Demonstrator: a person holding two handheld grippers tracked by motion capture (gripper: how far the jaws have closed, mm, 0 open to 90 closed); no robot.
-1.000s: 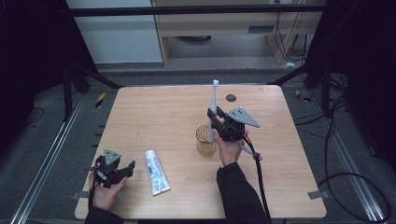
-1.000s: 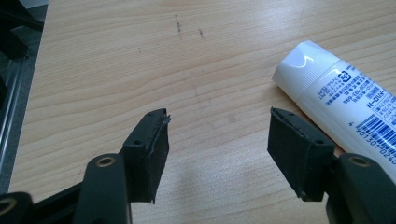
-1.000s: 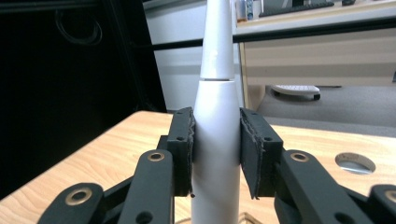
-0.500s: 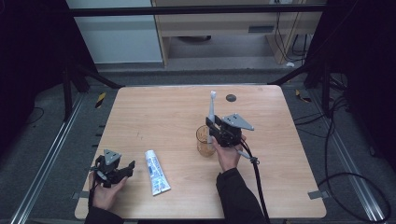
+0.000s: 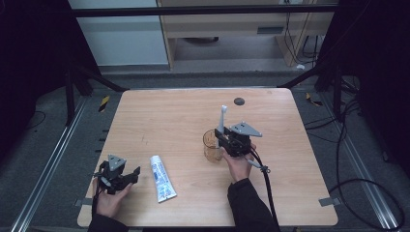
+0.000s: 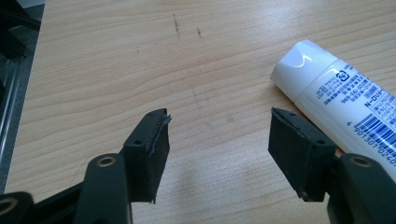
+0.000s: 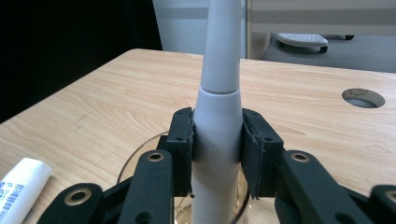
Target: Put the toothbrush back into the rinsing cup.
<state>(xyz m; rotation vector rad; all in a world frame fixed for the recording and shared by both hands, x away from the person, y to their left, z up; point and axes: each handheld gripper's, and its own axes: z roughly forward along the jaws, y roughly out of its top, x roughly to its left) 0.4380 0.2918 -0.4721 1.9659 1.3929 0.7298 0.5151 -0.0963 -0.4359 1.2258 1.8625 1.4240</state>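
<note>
My right gripper (image 5: 223, 139) is shut on a white electric toothbrush (image 5: 222, 119), held upright with its lower end inside a clear amber glass cup (image 5: 212, 146) near the table's middle. In the right gripper view the pads clamp the toothbrush (image 7: 217, 126) on both sides, and the cup (image 7: 140, 156) rim curves below the jaws. My left gripper (image 5: 124, 175) rests low at the table's front left, open, with nothing between its jaws (image 6: 219, 140). A white toothpaste tube (image 5: 161, 177) lies flat just right of it, its cap (image 6: 299, 60) beside the right jaw.
The wooden table (image 5: 164, 116) has a round cable hole (image 5: 239, 101) at the back right. A black cable (image 5: 266, 179) trails from the right gripper toward the front edge. Metal rails and dark floor surround the table.
The right gripper has come down with the toothbrush, bringing its lower end into the cup. The left gripper and the toothpaste tube have stayed put.
</note>
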